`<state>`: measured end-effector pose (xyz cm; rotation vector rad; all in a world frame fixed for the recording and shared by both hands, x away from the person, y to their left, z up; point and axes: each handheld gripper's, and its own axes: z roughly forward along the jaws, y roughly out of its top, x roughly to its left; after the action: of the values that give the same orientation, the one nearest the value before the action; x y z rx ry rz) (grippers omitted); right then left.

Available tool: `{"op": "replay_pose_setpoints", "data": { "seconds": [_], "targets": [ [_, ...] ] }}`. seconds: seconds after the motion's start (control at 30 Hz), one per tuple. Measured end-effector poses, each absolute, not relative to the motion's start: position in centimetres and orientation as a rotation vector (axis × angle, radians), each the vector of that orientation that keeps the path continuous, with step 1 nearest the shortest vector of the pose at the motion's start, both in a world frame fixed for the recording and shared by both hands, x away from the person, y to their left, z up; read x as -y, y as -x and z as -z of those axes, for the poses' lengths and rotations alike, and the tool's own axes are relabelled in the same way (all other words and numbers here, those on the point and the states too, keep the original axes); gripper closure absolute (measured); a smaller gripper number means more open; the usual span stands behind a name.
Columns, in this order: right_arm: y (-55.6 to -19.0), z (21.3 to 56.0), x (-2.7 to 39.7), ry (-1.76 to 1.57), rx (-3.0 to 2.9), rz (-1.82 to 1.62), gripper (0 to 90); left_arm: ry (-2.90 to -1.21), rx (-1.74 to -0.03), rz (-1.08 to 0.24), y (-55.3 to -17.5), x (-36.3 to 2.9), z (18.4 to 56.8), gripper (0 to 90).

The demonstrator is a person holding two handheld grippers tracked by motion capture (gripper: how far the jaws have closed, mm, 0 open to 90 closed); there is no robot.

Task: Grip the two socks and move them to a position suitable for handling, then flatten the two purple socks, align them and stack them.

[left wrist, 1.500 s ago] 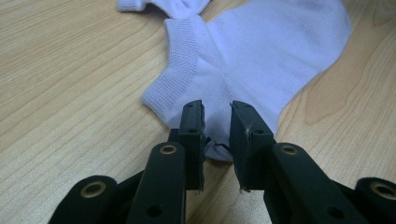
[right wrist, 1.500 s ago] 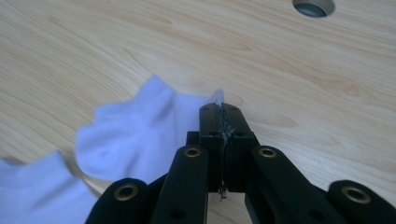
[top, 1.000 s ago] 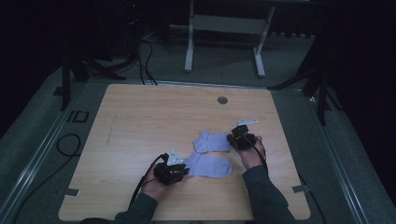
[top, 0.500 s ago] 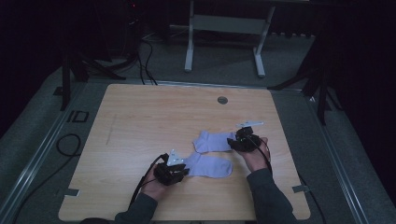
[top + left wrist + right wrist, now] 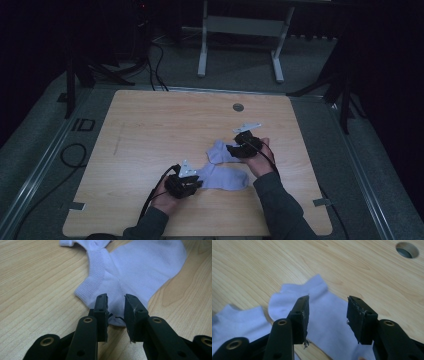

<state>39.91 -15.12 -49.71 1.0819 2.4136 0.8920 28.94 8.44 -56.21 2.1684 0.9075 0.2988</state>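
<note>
Two pale lilac ankle socks lie side by side on the wooden table (image 5: 150, 130). The near sock (image 5: 225, 177) (image 5: 140, 270) lies flat, and my left gripper (image 5: 196, 184) (image 5: 116, 302) stands at its heel end, jaws a narrow gap apart with the sock's edge between them. The far sock (image 5: 217, 151) (image 5: 327, 315) lies under my right gripper (image 5: 231, 148) (image 5: 328, 305), whose jaws are wide apart just above the cloth and hold nothing. Part of the near sock (image 5: 242, 320) shows at the lower left of the right gripper view.
A round hole (image 5: 238, 107) (image 5: 407, 249) is set in the table's far right part. A metal stand (image 5: 240, 25) rises behind the table. A cable (image 5: 70, 155) loops on the floor at the left. Bare wood spreads across the table's left and far halves.
My right gripper has edged left over the far sock. The left gripper and both socks have stayed put.
</note>
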Motion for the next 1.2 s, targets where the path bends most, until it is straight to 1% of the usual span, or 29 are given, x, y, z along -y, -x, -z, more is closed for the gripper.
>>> {"op": "replay_pose_setpoints", "data": {
  "seconds": [0.23,0.47,1.1,1.2],
  "targets": [
    [-39.9,49.3,13.9,-1.028,-2.433,-0.916,52.6,-2.169,-0.907,-0.301,-28.9,-8.4,56.2,71.9],
    [-40.1,49.7,13.4,-1.007,-2.459,-0.909,52.3,-2.168,-0.908,-0.299,-28.9,-8.4,56.2,71.9],
    [-41.2,52.9,12.8,-0.803,-2.617,-0.884,54.0,-2.167,-0.909,-0.296,-29.0,-8.4,56.2,71.5],
    [-41.4,53.2,12.8,-0.788,-2.632,-0.891,53.0,-2.168,-0.909,-0.296,-28.9,-8.4,56.2,71.5]
  ]
}}
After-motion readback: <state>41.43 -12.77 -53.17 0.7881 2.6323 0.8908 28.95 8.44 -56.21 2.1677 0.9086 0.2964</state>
